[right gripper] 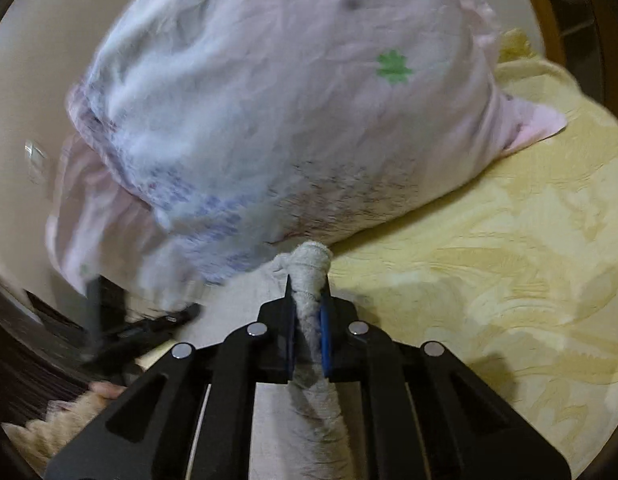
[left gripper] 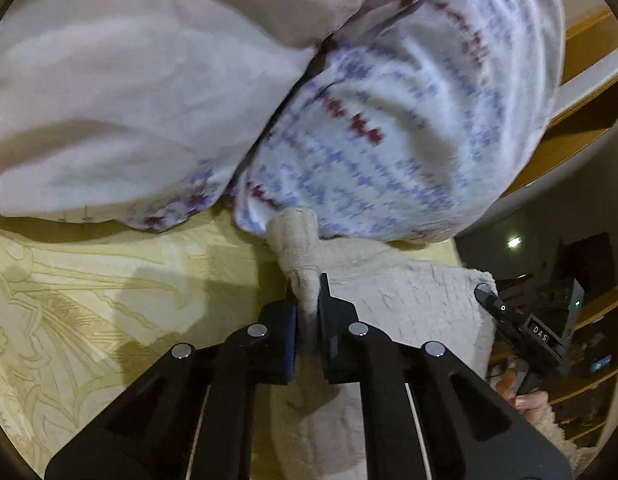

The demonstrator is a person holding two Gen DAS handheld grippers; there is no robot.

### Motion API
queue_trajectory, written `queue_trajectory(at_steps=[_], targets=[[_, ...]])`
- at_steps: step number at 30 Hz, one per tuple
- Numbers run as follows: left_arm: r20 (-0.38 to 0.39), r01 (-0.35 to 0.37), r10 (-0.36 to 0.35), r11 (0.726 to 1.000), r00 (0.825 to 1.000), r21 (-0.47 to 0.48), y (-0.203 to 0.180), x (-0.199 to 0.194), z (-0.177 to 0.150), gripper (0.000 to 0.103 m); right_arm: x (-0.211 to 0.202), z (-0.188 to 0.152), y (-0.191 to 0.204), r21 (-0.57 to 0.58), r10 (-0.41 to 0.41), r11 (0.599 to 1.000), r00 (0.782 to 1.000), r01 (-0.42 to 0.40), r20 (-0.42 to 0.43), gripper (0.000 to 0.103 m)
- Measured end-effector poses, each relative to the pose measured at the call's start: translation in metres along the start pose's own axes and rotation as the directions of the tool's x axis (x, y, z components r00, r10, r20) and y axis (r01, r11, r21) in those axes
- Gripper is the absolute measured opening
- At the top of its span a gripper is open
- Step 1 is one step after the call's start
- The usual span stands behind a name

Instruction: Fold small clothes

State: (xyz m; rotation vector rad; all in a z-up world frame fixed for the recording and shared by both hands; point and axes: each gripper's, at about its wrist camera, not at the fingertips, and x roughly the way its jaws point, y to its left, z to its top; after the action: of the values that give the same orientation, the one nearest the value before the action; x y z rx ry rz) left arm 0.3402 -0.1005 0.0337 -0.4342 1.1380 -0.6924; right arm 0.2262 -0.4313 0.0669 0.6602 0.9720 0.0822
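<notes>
Yellow patterned bedspread (right gripper: 509, 248) carries a cream knit garment (left gripper: 409, 300), both grippers clamped on its bunched corners.
Left gripper (left gripper: 308, 308) and right gripper (right gripper: 308, 312) each pinch a cloth twist near the pillows (left gripper: 369, 120), which crowd the far side; open bedspread lies leftward and rightward, wooden shelves (left gripper: 581, 152) beyond the right edge.

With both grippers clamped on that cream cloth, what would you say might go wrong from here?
1. Both the left gripper and the right gripper pinch only a bunched corner of the cloth, so it may slip out when lifted.
2. The patterned pillow sits right against the cloth's far edge and may snag or drag it.
</notes>
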Motion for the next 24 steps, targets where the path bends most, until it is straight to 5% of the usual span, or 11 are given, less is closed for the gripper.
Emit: queue_trajectory(at_steps=[3,7,11,12,14,16,24], targets=[[-0.022,-0.059,0.059,0.998,0.998,0.001,0.001,0.011,-0.001,0.008,0.029,-0.001,-0.012,0.022,-0.107,0.994,0.989,0.11,-0.102,0.009],[-0.041,-0.132,0.134,0.99,0.99,0.057,-0.007,0.021,-0.003,0.008,0.041,0.007,-0.008,0.016,-0.155,0.987,0.975,0.159,-0.161,0.01],[-0.035,-0.108,0.11,0.992,0.993,0.066,-0.015,0.009,-0.007,0.013,0.023,0.013,-0.006,0.046,-0.116,0.991,0.983,0.124,-0.143,0.032],[-0.031,-0.098,0.1,0.993,0.994,0.071,-0.018,0.006,-0.009,0.018,0.013,0.011,-0.007,0.067,-0.092,0.993,0.987,0.102,-0.133,0.035],[-0.013,-0.081,0.082,0.994,0.997,0.074,-0.022,-0.008,-0.017,0.067,-0.004,0.004,-0.013,0.093,-0.052,0.994,0.991,0.064,-0.121,0.047],[0.024,-0.063,0.062,0.994,0.998,0.084,-0.026,-0.025,-0.032,0.083,-0.017,-0.007,-0.015,0.112,-0.012,0.993,0.993,0.026,-0.121,0.049],[-0.014,-0.12,0.124,0.978,0.992,0.168,-0.052,-0.033,-0.085,0.083,-0.03,-0.059,-0.015,0.11,0.007,0.994,0.987,0.011,-0.161,0.031]])
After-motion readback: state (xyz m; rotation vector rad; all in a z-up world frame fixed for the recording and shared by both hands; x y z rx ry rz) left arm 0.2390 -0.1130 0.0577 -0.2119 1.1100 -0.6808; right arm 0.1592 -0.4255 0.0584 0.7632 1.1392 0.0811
